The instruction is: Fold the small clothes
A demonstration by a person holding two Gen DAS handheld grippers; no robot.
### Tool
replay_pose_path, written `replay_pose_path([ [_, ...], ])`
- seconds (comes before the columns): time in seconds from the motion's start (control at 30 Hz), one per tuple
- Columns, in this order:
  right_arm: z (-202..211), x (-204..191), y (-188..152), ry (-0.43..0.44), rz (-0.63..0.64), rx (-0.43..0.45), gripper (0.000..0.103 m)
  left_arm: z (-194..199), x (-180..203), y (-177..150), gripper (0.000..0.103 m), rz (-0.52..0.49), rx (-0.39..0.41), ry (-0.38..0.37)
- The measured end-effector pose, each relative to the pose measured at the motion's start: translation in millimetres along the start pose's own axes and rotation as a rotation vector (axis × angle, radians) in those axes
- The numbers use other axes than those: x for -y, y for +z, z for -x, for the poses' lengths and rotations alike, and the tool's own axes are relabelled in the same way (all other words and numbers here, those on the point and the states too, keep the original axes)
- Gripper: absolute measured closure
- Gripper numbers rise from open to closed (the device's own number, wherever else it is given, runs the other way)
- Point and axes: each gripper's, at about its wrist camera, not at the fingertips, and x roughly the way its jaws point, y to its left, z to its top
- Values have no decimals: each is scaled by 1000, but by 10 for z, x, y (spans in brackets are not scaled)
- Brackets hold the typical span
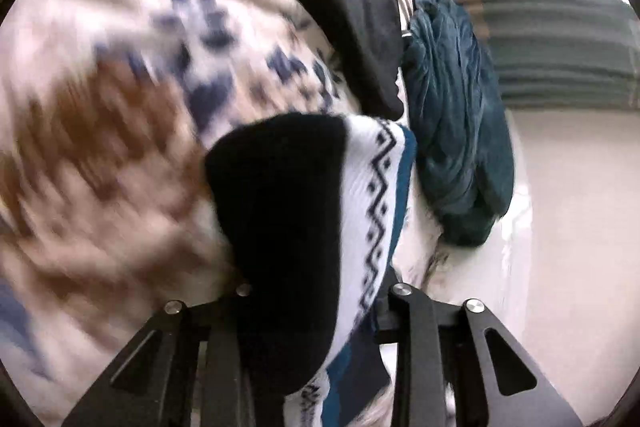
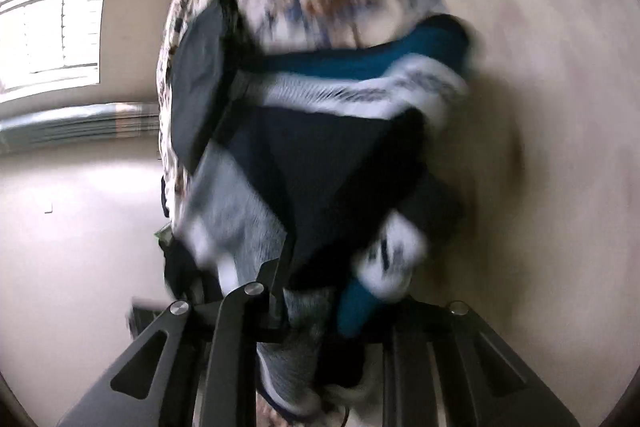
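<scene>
A patterned sock (image 1: 320, 227) with a black toe, a white zigzag band and a teal stripe hangs between the jaws of my left gripper (image 1: 316, 311), which is shut on it. In the right wrist view the same kind of sock (image 2: 340, 147), blurred by motion, lies across my right gripper (image 2: 316, 307), which is shut on its end. Both grippers hold the sock above a cream blanket (image 1: 120, 67) with blue and brown patterns.
A black garment (image 1: 344, 7) and a crumpled dark teal cloth (image 1: 456, 131) lie on the blanket beyond the sock. A grey striped surface (image 1: 560, 39) stands at the far right. A bright window (image 2: 52, 15) and a pale wall (image 2: 80, 227) show at the left in the right wrist view.
</scene>
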Motion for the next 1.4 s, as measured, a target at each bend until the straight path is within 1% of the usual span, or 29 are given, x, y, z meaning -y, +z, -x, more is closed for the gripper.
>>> replay_pose_path([
  [0.03, -18, 34, -225, -3, -18, -17, 82, 72, -53, 66, 62, -26, -20, 34],
  [0.07, -66, 76, -427, 2, -35, -52, 81, 122, -93, 134, 53, -51, -35, 67],
  [0.1, -163, 98, -627, -8, -40, -104, 78, 150, -116, 154, 40, -66, -40, 92],
  [0.13, -193, 116, -707, -28, -42, -118, 71, 192, -171, 146, 40, -78, -44, 126],
  [0.17, -211, 163, -797, -57, -56, -123, 65, 277, -303, 32, 39, -83, -52, 152],
  [0.2, -193, 199, -826, -58, -70, -117, 53, 300, -365, -21, 39, -82, -56, 165],
  [0.23, -147, 244, -840, -48, -83, -94, 41, 321, -425, -135, 39, -72, -59, 174],
  [0.3, -106, 290, -801, -28, -81, -50, 25, 319, -558, -377, 35, -31, -70, 154],
  [0.4, -215, 410, -628, 10, -104, -36, 25, 189, -677, -677, 34, 27, -73, 118],
  [0.43, -299, 441, -555, 20, -108, -34, 26, 139, -673, -746, 36, 31, -49, 122],
  [0.47, -349, 441, -505, 35, -105, -25, 35, 127, -649, -802, 37, 21, 2, 122],
  [0.5, -388, 428, -468, 24, -90, 2, 78, 167, -644, -838, 61, 20, 31, 109],
  [0.53, -421, 398, -456, 15, -80, 2, 85, 147, -617, -802, 75, 26, 28, 104],
  [0.6, -378, 257, -567, 14, -89, 35, 86, 186, -519, -631, 75, 4, 35, 125],
  [0.67, -323, 57, -761, 7, -43, 38, 86, 242, -426, -349, 75, -78, 17, 147],
  [0.7, -359, -41, -877, 2, -18, 11, 86, 259, -409, -202, 73, -120, -15, 156],
  [0.73, -419, -88, -955, -9, -4, -23, 81, 256, -407, -91, 65, -153, -55, 181],
  [0.77, -483, -106, -1015, -33, 5, -62, 75, 270, -389, -24, 60, -184, -84, 226],
  [0.8, -531, -110, -1044, -101, 20, -102, 63, 292, -350, 9, 53, -217, -107, 274],
  [0.87, -454, -63, -1046, -180, 34, -113, 61, 384, -253, -21, 42, -271, -125, 336],
  [0.9, -348, -21, -1029, -192, 29, -105, 61, 459, -201, -61, 37, -291, -110, 397],
  [0.97, -134, 36, -972, -195, 19, -84, 61, 617, -72, -153, 37, -314, -31, 534],
  [1.03, 103, 83, -881, -233, 41, -38, 61, 724, 51, -237, 37, -332, 45, 602],
  [1.1, 295, 9, -638, -284, 91, 48, 61, 739, 158, -299, 36, -354, 94, 633],
  [1.17, 345, -35, -419, -315, 129, 110, 60, 691, 202, -317, 36, -373, 113, 643],
  [1.23, 318, -7, -76, -319, 133, 154, 60, 549, 240, -260, 36, -373, 107, 645],
  [1.27, 287, 43, 97, -302, 136, 158, 59, 467, 220, -216, 36, -368, 98, 637],
  [1.33, 26, 105, 448, -276, 134, 121, 58, 360, 223, -115, 36, -367, 90, 640],
  [1.4, -300, 67, 669, -254, 137, 75, 58, 286, 263, -23, 36, -381, 79, 653],
])
